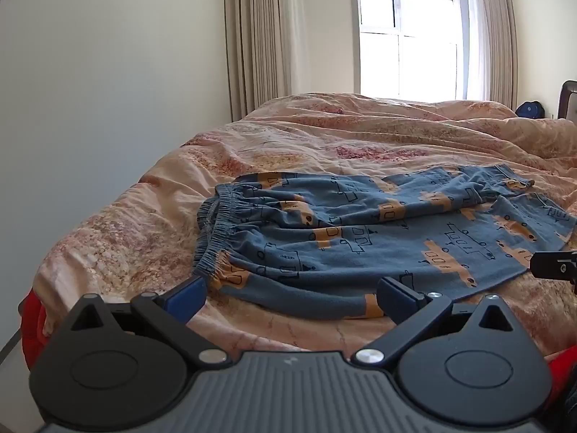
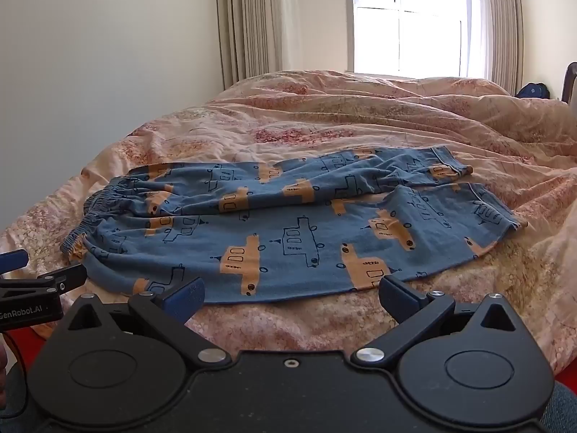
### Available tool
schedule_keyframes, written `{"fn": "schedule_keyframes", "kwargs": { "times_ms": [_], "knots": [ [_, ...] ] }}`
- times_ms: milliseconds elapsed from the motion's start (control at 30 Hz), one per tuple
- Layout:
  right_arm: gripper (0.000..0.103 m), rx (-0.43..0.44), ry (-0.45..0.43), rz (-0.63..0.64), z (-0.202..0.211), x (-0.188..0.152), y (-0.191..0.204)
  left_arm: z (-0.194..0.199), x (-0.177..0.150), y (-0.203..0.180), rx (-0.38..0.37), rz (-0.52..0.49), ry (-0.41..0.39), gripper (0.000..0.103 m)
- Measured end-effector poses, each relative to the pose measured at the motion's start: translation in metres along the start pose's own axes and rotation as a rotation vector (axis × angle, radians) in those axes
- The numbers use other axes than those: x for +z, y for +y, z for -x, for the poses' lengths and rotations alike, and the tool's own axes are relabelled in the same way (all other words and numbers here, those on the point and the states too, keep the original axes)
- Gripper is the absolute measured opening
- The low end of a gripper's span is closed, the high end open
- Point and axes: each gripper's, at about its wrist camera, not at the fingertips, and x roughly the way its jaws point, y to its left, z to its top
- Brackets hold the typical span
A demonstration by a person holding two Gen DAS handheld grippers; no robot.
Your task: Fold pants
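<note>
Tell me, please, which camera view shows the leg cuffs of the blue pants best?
The right wrist view: both leg cuffs lie fully in frame on the quilt. The left wrist view shows the far cuff, but the near one runs toward the frame's right edge.

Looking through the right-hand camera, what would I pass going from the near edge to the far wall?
Right tongs, open → blue pants lying flat → rumpled pink bedspread → window with curtains.
</note>
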Motion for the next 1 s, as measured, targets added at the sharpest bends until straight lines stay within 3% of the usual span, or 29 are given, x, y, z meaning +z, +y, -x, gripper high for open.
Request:
{"fn": "schedule_keyframes", "kwargs": {
  "times_ms": [1000],
  "knots": [
    [0.103, 0.001, 0.011, -0.003, -0.0024, -0.0004, -0.0017, 0.002, -0.002, -0.0004, 0.008, -0.002, -0.002, 0.103]
  ]
}}
